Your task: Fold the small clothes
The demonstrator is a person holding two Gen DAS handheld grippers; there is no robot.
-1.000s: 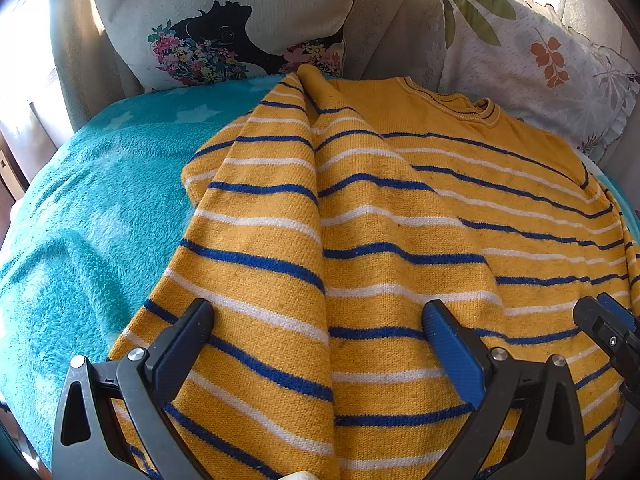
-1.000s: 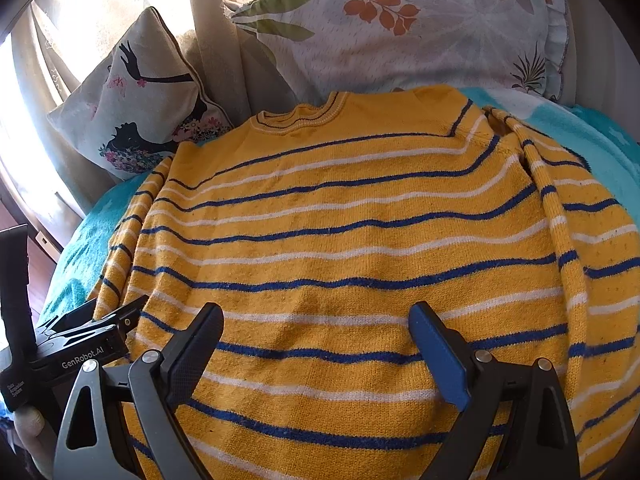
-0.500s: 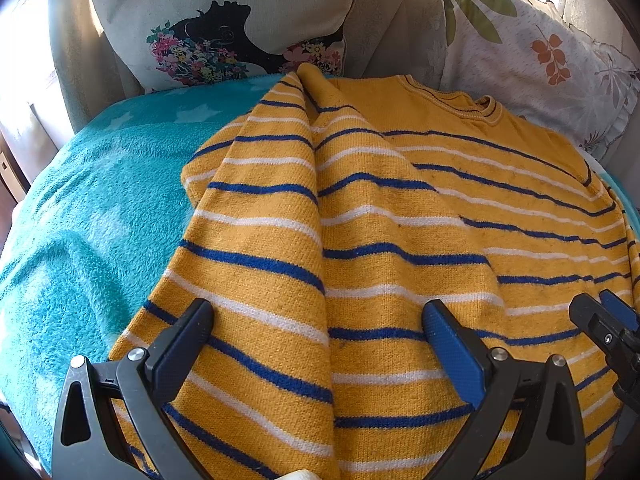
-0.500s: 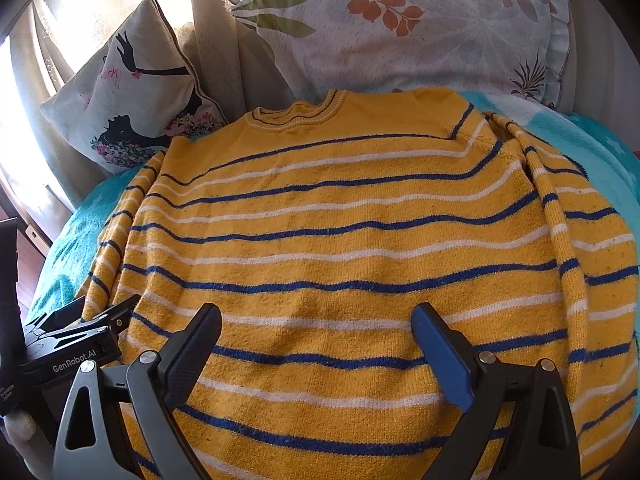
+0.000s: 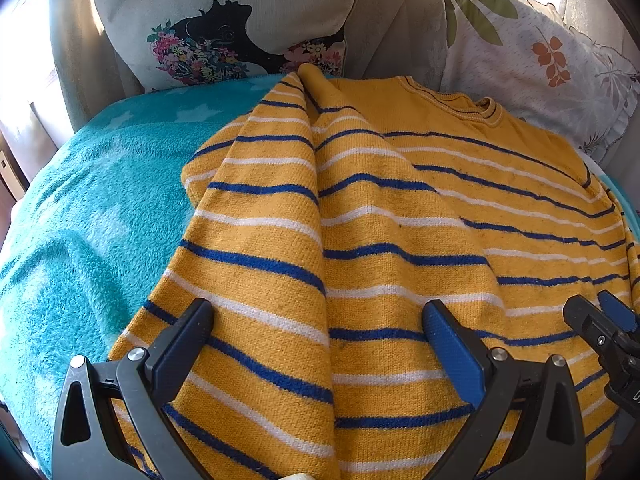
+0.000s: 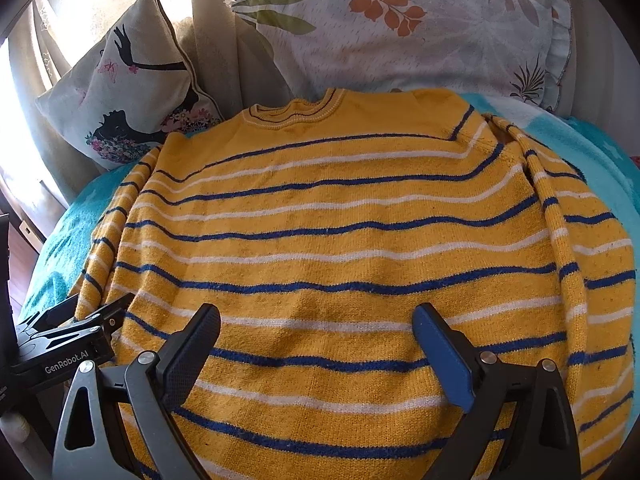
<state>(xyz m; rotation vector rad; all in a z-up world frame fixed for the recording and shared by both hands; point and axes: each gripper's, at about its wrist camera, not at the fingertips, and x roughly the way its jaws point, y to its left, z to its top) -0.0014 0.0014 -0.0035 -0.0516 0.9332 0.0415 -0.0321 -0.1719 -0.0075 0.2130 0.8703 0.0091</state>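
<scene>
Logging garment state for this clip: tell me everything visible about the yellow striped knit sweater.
The yellow knit sweater with blue and white stripes lies spread on the teal fleece blanket, ribbed round collar toward the pillows. One sleeve is folded inward over the body; the other lies along the opposite side. The open left gripper and open right gripper hover over its lower part.

Home bedroom: teal fleece blanket (image 5: 92, 216), printed pillows (image 6: 420, 32), curtain (image 6: 212, 32).
</scene>
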